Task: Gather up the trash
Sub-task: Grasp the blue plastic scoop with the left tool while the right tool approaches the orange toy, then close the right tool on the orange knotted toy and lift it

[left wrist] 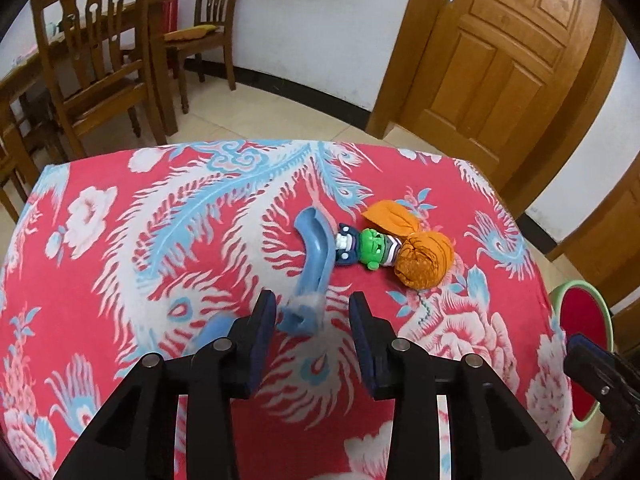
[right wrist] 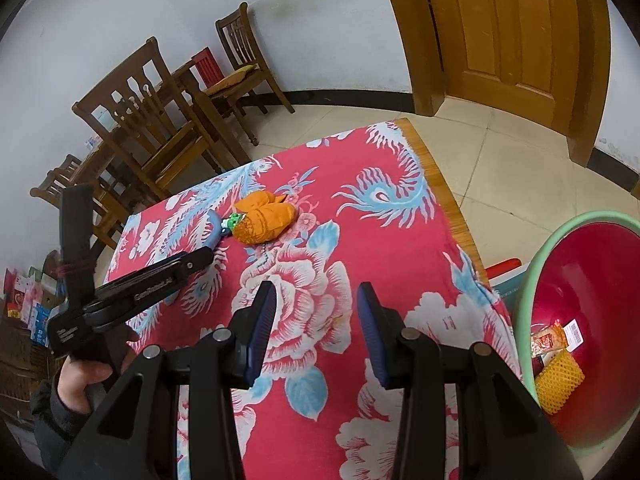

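Left wrist view: left gripper (left wrist: 313, 307) released, jaws parted above the red floral tablecloth (left wrist: 120, 280), nothing pressed between the pads; lower end of a curved blue plastic piece (left wrist: 314, 256) lying in the gap just ahead of the fingertips, flat on the cloth, touching neither pad as far as can be told. Just right of the blue piece, touching it, a small green toy figure (left wrist: 370, 246), and against that, farther right, an orange cloth bundle (left wrist: 424, 258) with an orange flap behind it. Beyond the table's far edge, wooden chairs (left wrist: 100, 64) at far left, a white wall and a wooden door (left wrist: 504, 52) at far right. Off the right edge of the table, part of a green-rimmed red basin (left wrist: 582, 320). Right wrist view: right gripper (right wrist: 316, 308) also released, jaws apart over a big printed flower, empty. At left, a hand (right wrist: 80, 384) on the handle of the other tool, whose tip reaches toward the blue piece. Toy and orange bundle well ahead, near the far left of the cloth. Basin at right, beside and below the table edge, holding a yellow foam net (right wrist: 560, 380) and a printed wrapper (right wrist: 556, 338).
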`<state>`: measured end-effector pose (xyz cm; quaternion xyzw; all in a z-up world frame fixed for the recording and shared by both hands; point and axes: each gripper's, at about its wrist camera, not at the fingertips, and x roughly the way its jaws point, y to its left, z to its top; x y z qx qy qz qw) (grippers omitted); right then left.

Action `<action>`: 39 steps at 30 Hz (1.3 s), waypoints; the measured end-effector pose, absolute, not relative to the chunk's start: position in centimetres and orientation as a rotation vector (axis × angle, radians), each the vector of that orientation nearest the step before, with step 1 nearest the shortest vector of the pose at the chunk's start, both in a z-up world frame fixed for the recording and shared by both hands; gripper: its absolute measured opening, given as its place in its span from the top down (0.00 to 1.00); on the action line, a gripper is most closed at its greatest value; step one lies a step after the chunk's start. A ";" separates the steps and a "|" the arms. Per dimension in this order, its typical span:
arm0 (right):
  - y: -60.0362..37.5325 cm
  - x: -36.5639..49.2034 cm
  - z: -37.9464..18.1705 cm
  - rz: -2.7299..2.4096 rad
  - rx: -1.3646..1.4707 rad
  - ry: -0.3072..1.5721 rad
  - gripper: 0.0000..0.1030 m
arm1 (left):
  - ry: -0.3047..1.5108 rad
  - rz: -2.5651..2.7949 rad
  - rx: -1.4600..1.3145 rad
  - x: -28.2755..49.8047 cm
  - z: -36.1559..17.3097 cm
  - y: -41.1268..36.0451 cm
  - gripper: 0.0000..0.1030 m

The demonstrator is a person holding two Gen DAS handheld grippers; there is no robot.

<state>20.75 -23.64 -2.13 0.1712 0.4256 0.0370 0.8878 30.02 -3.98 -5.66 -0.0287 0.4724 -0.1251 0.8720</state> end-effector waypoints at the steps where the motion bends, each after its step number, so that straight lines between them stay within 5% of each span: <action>1: -23.7 20.8 -2.2 0.076 0.357 0.886 0.58 | 0.990 -0.258 -0.058 30.2 -5.9 -4.2 0.63; 5: -24.0 21.1 -2.3 0.069 0.353 0.893 0.58 | 0.967 -0.239 -0.047 30.4 -6.1 -4.4 0.64; 8: -23.9 21.5 -2.5 0.067 0.348 0.897 0.58 | 0.958 -0.232 -0.037 30.4 -6.2 -4.4 0.80; 31: -18.9 29.1 -4.7 0.116 0.279 0.939 0.36 | 0.927 -0.230 -0.248 30.9 -4.7 -0.6 0.81; 39: -17.0 31.7 -6.0 0.157 0.242 0.958 0.36 | 0.930 -0.228 -0.269 31.1 -4.7 -0.1 0.81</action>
